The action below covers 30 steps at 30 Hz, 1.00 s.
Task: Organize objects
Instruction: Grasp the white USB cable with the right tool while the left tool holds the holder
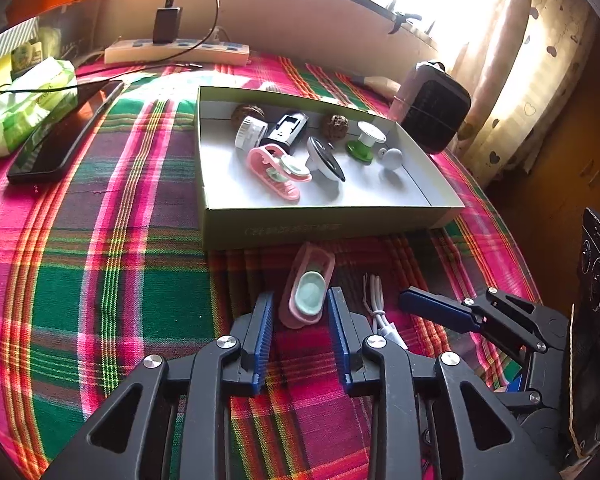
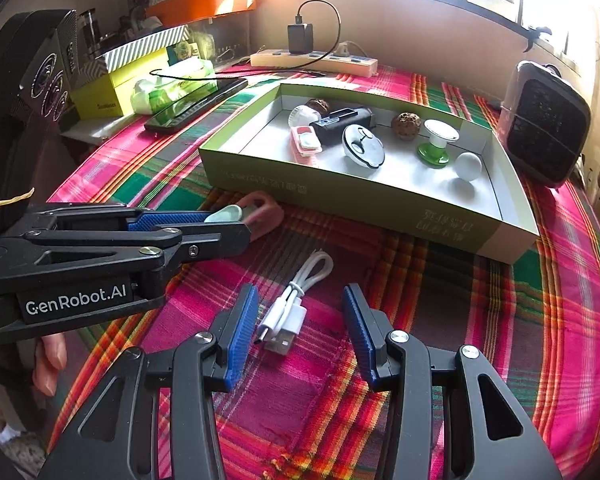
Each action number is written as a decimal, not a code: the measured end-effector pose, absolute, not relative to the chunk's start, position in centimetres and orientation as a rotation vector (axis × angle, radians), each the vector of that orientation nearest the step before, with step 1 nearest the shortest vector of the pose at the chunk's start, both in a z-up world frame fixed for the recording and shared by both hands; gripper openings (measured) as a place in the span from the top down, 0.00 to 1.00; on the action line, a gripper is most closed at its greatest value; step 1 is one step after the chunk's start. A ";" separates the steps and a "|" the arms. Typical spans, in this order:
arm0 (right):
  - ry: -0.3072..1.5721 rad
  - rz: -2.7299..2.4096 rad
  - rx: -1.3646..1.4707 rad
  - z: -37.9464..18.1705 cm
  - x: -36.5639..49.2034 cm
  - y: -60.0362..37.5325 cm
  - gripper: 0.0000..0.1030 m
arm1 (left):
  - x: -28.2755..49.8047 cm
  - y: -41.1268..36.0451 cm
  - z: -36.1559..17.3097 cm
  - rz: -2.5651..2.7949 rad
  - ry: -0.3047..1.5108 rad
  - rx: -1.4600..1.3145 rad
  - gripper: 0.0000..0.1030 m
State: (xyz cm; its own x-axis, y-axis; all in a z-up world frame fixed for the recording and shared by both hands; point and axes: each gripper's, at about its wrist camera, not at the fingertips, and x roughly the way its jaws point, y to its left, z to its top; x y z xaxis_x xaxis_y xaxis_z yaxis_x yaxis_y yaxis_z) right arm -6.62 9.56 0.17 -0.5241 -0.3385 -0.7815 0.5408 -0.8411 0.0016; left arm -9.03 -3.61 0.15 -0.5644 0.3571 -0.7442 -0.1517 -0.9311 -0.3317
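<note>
A pink clip with a pale green pad [image 1: 307,290] lies on the plaid cloth in front of a shallow green box [image 1: 324,224]. My left gripper [image 1: 301,300] is open, its fingers on either side of the clip's near end; it also shows in the right wrist view [image 2: 224,216], with the clip [image 2: 260,210] at its tips. A coiled white USB cable [image 2: 290,304] lies between the open fingers of my right gripper [image 2: 300,300]. The cable [image 1: 380,312] also shows in the left wrist view. The box [image 2: 380,208] holds several small items, including another pink clip [image 1: 278,170].
A black phone [image 1: 60,136] and a green tissue pack [image 1: 24,104] lie at the left. A power strip with a charger [image 1: 176,50] sits at the back. A small dark heater [image 2: 548,124] stands right of the box. Stacked boxes [image 2: 116,80] are at the far left.
</note>
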 end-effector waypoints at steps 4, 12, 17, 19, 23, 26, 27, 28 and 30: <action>0.344 -2.377 1.134 0.2 -6.6 10.0 0.56 | -9.3 -3.1 0.2 2.536 -0.287 -1.281 0.74; 0.312 -2.405 1.155 0.2 -6.8 11.6 0.56 | -9.6 -2.2 0.4 2.563 -0.189 -1.289 0.74; 0.299 -2.403 1.153 0.3 -6.8 11.7 0.61 | -9.5 -1.6 0.4 2.591 -0.121 -1.289 0.74; 0.298 -2.403 1.152 0.3 -6.8 11.7 0.64 | -9.5 -1.5 0.4 2.597 -0.106 -1.287 0.74; 0.299 -2.401 1.148 0.3 -6.7 11.7 0.70 | -9.4 -1.4 0.4 2.604 -0.103 -1.290 0.77; 0.298 -2.401 1.148 0.3 -6.7 11.6 0.75 | -9.3 -1.5 0.3 2.610 -0.092 -1.289 0.80; 0.299 -2.400 1.148 0.3 -6.7 11.6 0.76 | -9.3 -1.6 0.3 2.612 -0.091 -1.290 0.81; 0.299 -2.400 1.147 0.3 -6.7 11.6 0.77 | -9.3 -1.6 0.4 2.614 -0.093 -1.291 0.82; 0.298 -2.400 1.148 0.3 -6.7 11.6 0.78 | -9.4 -1.7 0.3 2.616 -0.098 -1.292 0.83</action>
